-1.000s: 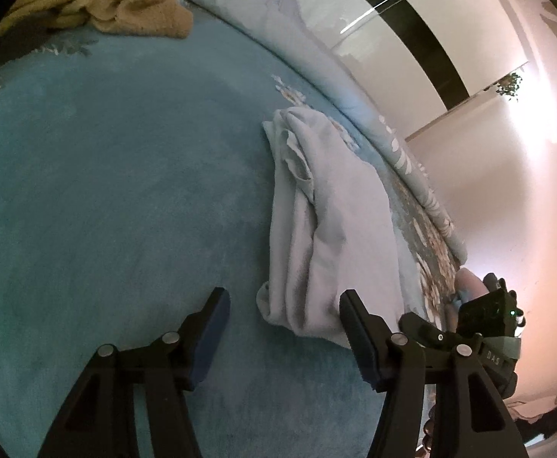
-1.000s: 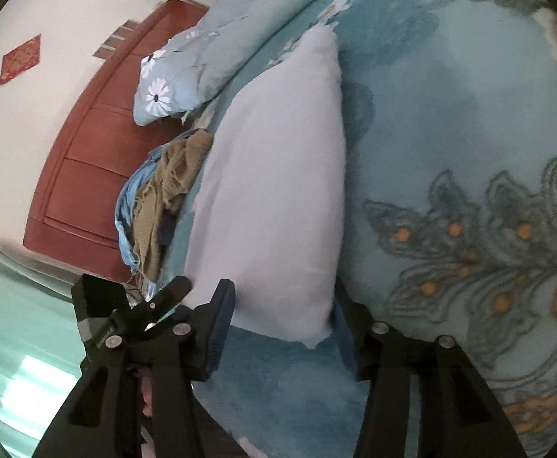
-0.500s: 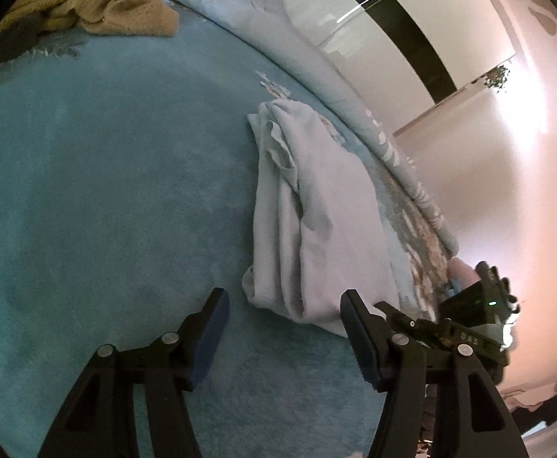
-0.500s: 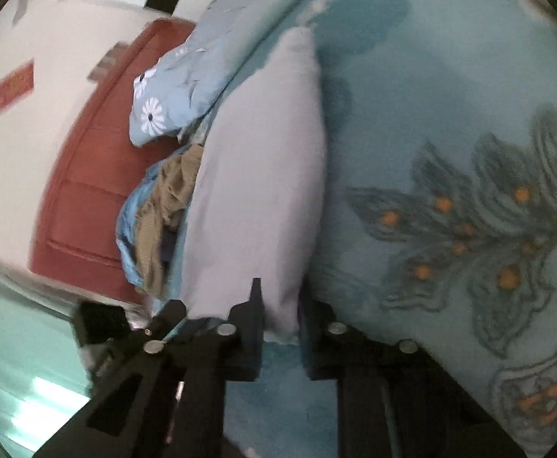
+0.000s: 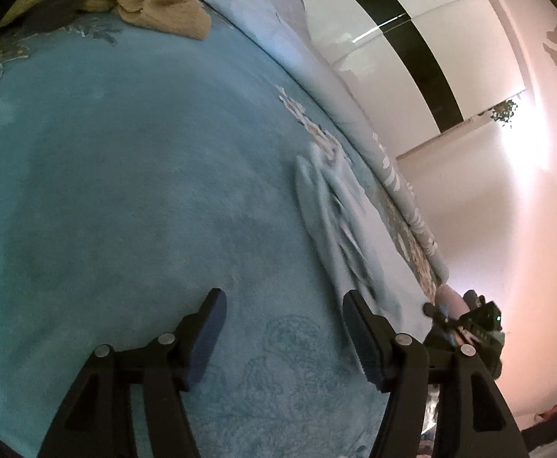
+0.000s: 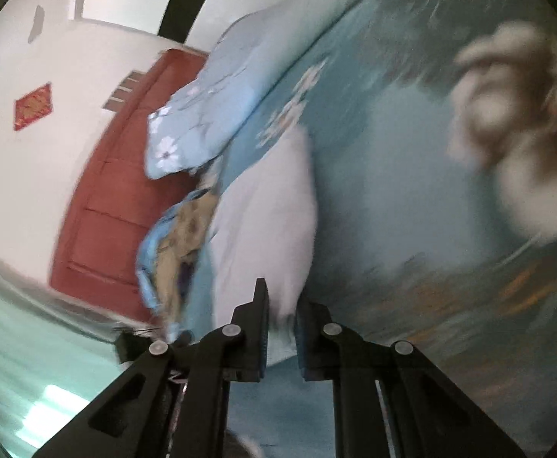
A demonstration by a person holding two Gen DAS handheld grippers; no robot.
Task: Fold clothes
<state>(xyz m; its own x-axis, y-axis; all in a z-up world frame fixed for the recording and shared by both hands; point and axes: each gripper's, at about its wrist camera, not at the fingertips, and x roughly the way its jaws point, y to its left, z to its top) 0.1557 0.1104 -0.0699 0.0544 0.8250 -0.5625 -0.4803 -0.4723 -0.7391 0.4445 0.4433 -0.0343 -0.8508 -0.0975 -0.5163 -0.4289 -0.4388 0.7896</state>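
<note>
We have the right tool (image 6: 280, 328) pinched down on the near edge of the pale grey garment (image 6: 267, 221), the cloth visibly caught between its two pads, and the picture from that side is smeared with motion. Our judgement is that the step in hand is carrying this edge across to make a fold. To do it well, we want to keep the pinch firm and low over the bed (image 5: 125, 175), so the cloth drags flat instead of bunching. We also want the far edge as our target, not the middle. If the grip holds only a single layer, the layers beneath may lag and the fold would come out crooked.

The left tool (image 5: 282, 328) stands wide with nothing between its pads, poised over the teal bedspread. From its view the garment (image 5: 335, 221) lies ahead and to the right, its near end just beside the tool's right finger; whether they touch we cannot tell through the blur. It might serve best by pinning or taking the other near corner.

A tan knit (image 5: 156, 11) lies bunched at the far end of the bed, well apart from our work.
</note>
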